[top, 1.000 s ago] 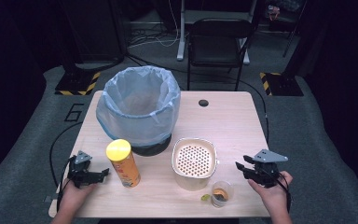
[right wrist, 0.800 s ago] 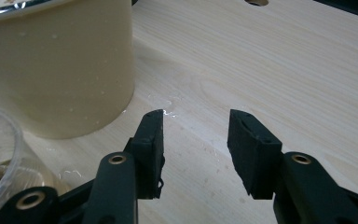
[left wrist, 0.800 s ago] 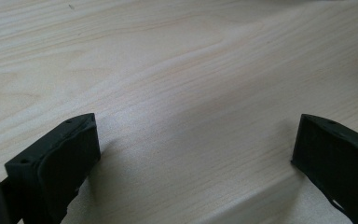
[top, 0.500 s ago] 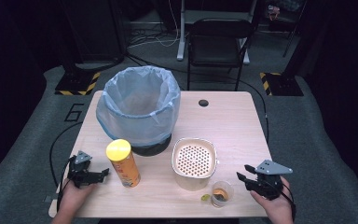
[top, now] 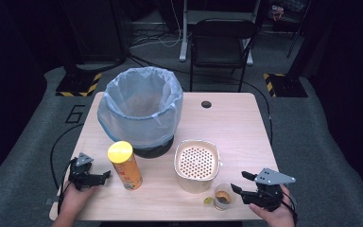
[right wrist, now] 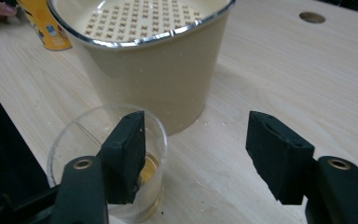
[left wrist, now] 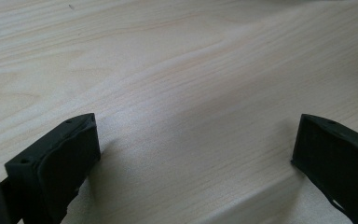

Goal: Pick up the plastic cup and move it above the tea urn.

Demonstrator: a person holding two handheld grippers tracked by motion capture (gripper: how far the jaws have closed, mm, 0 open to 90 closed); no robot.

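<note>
While both hands rest at the near edge of the table (top: 246,127), the count on it is short: one bin (top: 140,109) lined with a pale blue bag, one yellow-lidded can (top: 125,165), one cream strainer pot (top: 197,164) with a perforated insert, one clear cup (top: 222,196) and one small yellowish scrap (top: 208,200) just beside the cup. Two grippers are in play. The right gripper (top: 240,182) points at the cup from the right, close to it but apart; its jaws have just been opening and stand spread, with nothing between them. From the right gripper view, the cup (right wrist: 107,158) sits behind the left jaw — a little amber liquid at its bottom — and the pot (right wrist: 151,60) stands just beyond, near the cup; whether they touch is unclear. The left gripper (top: 103,177) lies low near the can's base, apart from it, jaws spread wide over bare wood in the left gripper view. One round hole (top: 206,104) marks the far side of the table, and one chair (top: 222,42) stands behind it.
</note>
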